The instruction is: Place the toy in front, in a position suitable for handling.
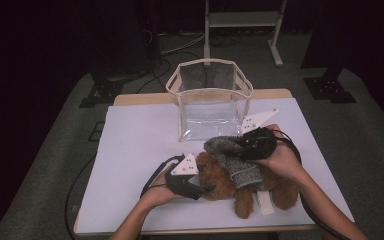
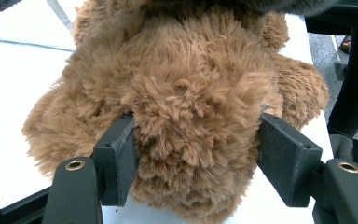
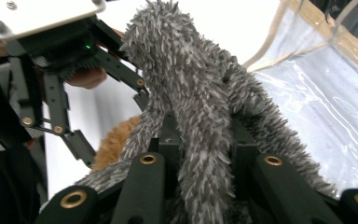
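The grey fuzzy cloth (image 1: 232, 157) covers the teddy bear's (image 1: 230, 182) middle. In the right gripper view its lower end is cut off, its pile hiding the right hand-held gripper's (image 1: 240, 145) pads.

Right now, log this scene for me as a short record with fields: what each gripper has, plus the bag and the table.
left gripper: jaws clamped on the brown teddy bear, one pad on each side of its plush
right gripper: shut on a fold of the grey fuzzy cloth, raised above the bear
clear bag: upright, open-topped, behind both
table: white top
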### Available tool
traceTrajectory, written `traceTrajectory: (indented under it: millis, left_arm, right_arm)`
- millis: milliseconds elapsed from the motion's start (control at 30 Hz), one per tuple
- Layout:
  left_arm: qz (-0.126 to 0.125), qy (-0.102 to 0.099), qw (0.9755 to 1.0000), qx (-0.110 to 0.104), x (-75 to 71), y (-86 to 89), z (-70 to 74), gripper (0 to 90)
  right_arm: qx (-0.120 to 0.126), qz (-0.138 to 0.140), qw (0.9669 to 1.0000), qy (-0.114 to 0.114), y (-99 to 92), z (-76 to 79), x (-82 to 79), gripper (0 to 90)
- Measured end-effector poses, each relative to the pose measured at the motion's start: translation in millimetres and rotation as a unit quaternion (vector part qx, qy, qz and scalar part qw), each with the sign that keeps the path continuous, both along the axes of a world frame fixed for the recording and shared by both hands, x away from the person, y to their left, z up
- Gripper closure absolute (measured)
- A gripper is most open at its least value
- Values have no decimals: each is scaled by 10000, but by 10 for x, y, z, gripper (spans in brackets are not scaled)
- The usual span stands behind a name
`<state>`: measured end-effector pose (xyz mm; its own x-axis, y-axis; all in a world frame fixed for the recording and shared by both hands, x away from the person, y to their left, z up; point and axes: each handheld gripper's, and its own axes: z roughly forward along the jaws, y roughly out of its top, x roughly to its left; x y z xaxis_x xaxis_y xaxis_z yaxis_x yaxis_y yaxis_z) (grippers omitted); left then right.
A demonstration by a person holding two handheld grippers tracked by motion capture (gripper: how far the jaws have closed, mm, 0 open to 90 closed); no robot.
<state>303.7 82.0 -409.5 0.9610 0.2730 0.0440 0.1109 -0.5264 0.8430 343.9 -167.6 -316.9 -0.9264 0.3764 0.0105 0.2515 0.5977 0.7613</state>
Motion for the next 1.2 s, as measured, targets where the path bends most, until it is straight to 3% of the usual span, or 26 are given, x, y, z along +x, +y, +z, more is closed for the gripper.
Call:
traceTrajectory:
  millis: [67, 100, 167, 200, 300, 433, 567, 700, 767, 1000, 1133, 1200]
  left_arm:
    - [17, -8, 10000, -4, 2, 5, 9, 335]
    - [55, -31, 10000, -34, 12, 22, 30, 331]
    - [76, -44, 9999, -67, 18, 30, 43, 324]
    - [177, -43, 9996, -225, 26, 32, 63, 289]
    - [137, 4, 9995, -272, 32, 17, 74, 283]
    - [-41, -7, 9999, -142, -15, -44, 54, 336]
    - [-145, -71, 9999, -22, -59, -82, 44, 342]
    - [-186, -147, 9997, 58, -88, -88, 31, 341]
    - [-197, -139, 9997, 56, -86, -76, 24, 346]
    - [-174, -222, 9996, 73, -77, -76, 66, 344]
    - [-39, -244, 9996, -132, -51, -83, 110, 325]
    - [-44, -254, 9996, -116, -47, -92, 113, 324]
  right_arm:
    - [-54, 1, 10000, 7, 8, -10, 10, 721]
    - [-262, 46, 9996, 94, 50, -91, 24, 721]
    - [-321, 77, 9994, 123, 64, -128, 22, 721]
    - [-394, 178, 9987, 259, 94, -217, -10, 724]
    - [-396, 313, 9978, 424, 111, -277, -78, 725]
    - [-390, 349, 9977, 441, 64, -239, -140, 725]
    - [-153, 327, 9983, 448, 152, -186, -48, 724]
    - [-288, 358, 9978, 471, 266, -237, 6, 723]
    - [-335, 352, 9976, 494, 258, -262, 38, 723]
    - [-429, -15, 9975, 560, -93, -224, 44, 723]
    - [-354, -35, 9983, 455, -82, -199, 69, 722]
    - [-362, -27, 9983, 458, -52, -203, 73, 723]
